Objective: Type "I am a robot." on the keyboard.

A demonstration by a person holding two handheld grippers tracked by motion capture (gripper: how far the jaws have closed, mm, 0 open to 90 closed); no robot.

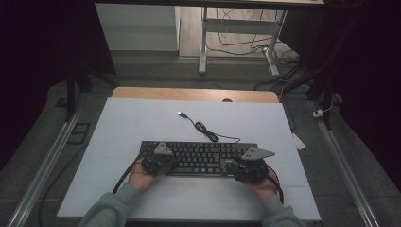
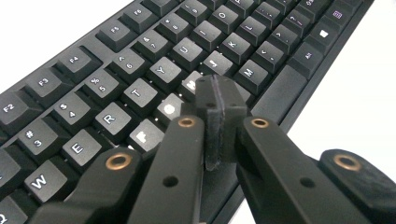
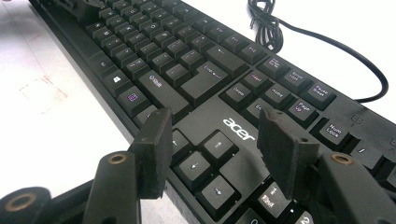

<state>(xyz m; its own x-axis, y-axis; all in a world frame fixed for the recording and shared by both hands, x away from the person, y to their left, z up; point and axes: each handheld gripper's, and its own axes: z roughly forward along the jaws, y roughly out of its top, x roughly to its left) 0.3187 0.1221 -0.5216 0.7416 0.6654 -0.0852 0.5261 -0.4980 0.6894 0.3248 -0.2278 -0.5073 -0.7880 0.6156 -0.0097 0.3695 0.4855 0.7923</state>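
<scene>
One black keyboard (image 1: 198,157) of matte plastic, with square white-lettered keys, lies flat near the front edge of a pale table (image 1: 142,123); its single coiled black cable (image 1: 206,131) trails away to a plug. Left gripper (image 2: 219,122): rubbery pads pressed together, empty, over the middle letter keys, possibly touching one. Right gripper (image 3: 219,140): jaws spread apart above the arrow keys.

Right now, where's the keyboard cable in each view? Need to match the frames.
High view: the keyboard cable runs from the keyboard's far edge toward the table's far side, coiled midway, with its USB plug lying free.
Left gripper view: not in the picture.
Right gripper view: cable at top right, behind the keyboard.
Shared landmark: the black keyboard.
</scene>
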